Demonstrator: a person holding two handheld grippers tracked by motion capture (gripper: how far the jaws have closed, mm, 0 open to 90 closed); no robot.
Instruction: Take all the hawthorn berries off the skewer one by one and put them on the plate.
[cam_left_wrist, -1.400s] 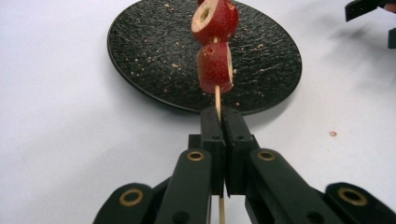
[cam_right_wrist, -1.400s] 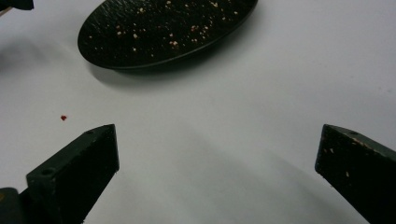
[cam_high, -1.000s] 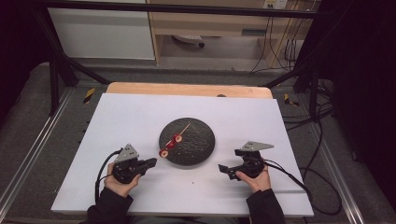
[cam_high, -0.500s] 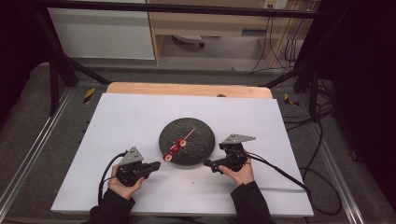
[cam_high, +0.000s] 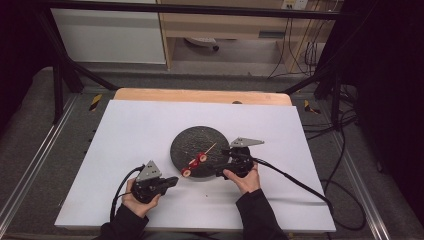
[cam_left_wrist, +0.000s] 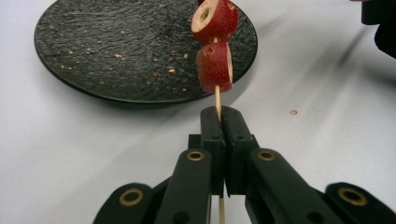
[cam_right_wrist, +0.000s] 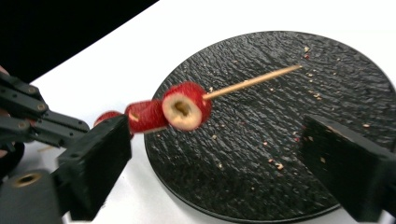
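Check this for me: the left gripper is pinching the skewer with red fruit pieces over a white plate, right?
Not quite: the plate is black, as the left gripper view shows. The left gripper does pinch the skewer with red fruit pieces on it.

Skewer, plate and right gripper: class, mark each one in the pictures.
skewer (cam_right_wrist: 252, 83): right gripper view, bare wooden stick.
plate (cam_left_wrist: 93, 42): left gripper view, bare dark surface.
right gripper (cam_right_wrist: 219, 154): right gripper view, midway between its open jaws.

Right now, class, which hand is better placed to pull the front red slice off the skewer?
Right. Its tongs stand open over the plate, by the front slice. The left tongs are shut on the skewer, so they must steady it.
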